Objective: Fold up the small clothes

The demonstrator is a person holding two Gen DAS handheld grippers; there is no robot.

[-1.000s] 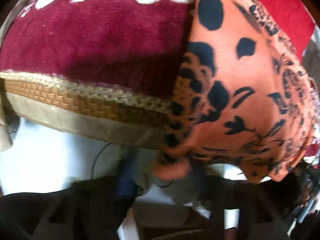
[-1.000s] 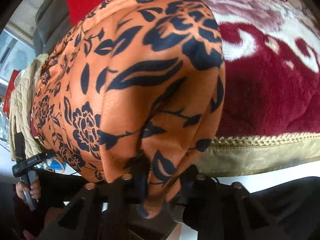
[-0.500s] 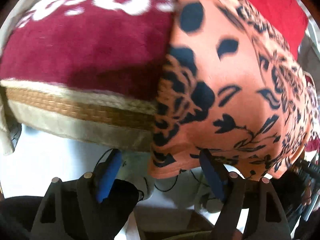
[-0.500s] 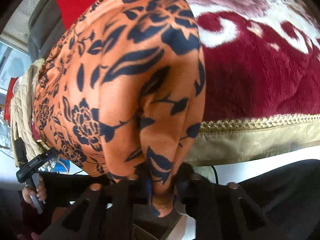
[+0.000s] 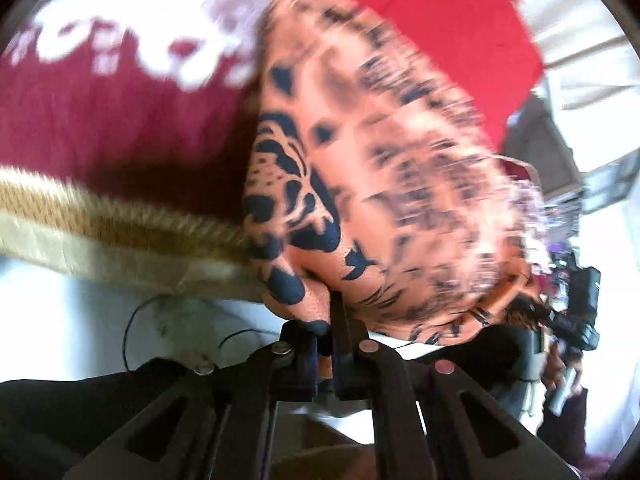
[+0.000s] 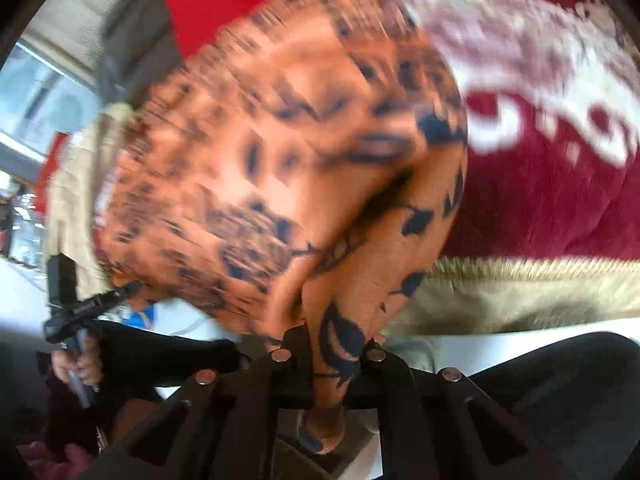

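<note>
An orange garment with a black floral print (image 5: 384, 184) lies over a dark red plush blanket and hangs off its front edge. My left gripper (image 5: 330, 340) is shut on the garment's near left corner, with cloth bunched between the pads. In the right wrist view the same orange garment (image 6: 288, 152) fills the middle, and my right gripper (image 6: 330, 360) is shut on its near right corner; a tail of cloth hangs down past the jaws. Both views are blurred by motion.
The dark red blanket (image 5: 100, 120) with a white pattern and a tan woven border (image 6: 520, 288) covers the surface. A bright red cloth (image 5: 440, 12) lies behind the garment. A hand with the other gripper (image 6: 76, 344) shows at the left edge. The white floor (image 5: 80, 320) lies below.
The left gripper's jaws stood wide around the garment's corner half a second ago and have shut on it. Both grippers have risen, lifting the garment's front edge off the blanket's border.
</note>
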